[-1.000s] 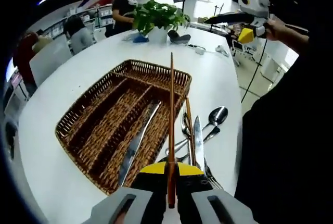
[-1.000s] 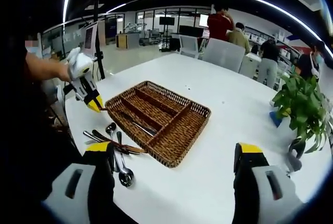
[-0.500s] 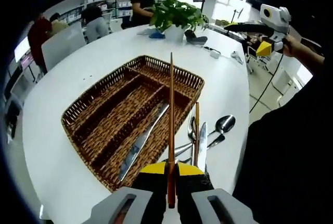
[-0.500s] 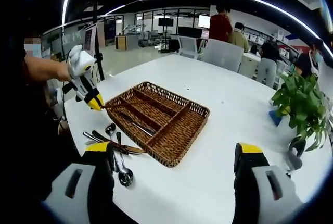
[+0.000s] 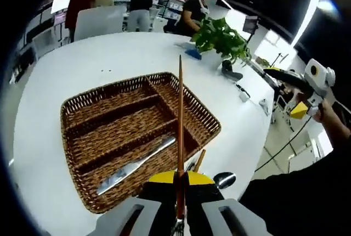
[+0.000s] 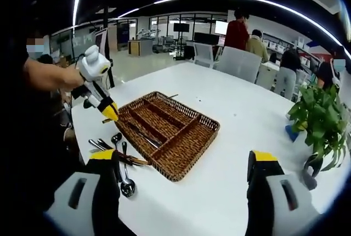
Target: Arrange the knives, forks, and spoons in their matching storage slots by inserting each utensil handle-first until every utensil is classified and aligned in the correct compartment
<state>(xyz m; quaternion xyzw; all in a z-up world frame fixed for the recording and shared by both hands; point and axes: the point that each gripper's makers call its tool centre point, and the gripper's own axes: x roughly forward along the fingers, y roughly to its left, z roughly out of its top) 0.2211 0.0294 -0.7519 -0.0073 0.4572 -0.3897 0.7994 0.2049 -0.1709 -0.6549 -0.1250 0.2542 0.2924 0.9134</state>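
Note:
My left gripper (image 5: pixel 180 185) is shut on a long wooden-handled utensil (image 5: pixel 180 115); the handle points forward over the wicker cutlery basket (image 5: pixel 77 110), and its head is hidden between the jaws. One knife (image 5: pixel 137 164) lies in the basket's nearest long slot. A spoon (image 5: pixel 224 180) and another wooden handle (image 5: pixel 198 160) lie on the table beside the basket. In the right gripper view the left gripper (image 6: pixel 109 112) hovers at the basket's (image 6: pixel 189 159) left corner, above the loose utensils (image 6: pixel 118 156). My right gripper (image 6: pixel 184 170) stands wide open above the table, holding nothing.
The round white table (image 6: pixel 241 104) carries a potted plant (image 6: pixel 318 121) at its far side. The basket has three long slots and one cross slot. Several people and chairs (image 5: pixel 101 19) are beyond the table. The right gripper (image 5: pixel 313 82), held in a hand, shows off the table's edge.
The left gripper has swung with the wooden-handled utensil closer over the basket's near corner. The right gripper has stayed open and nearly still.

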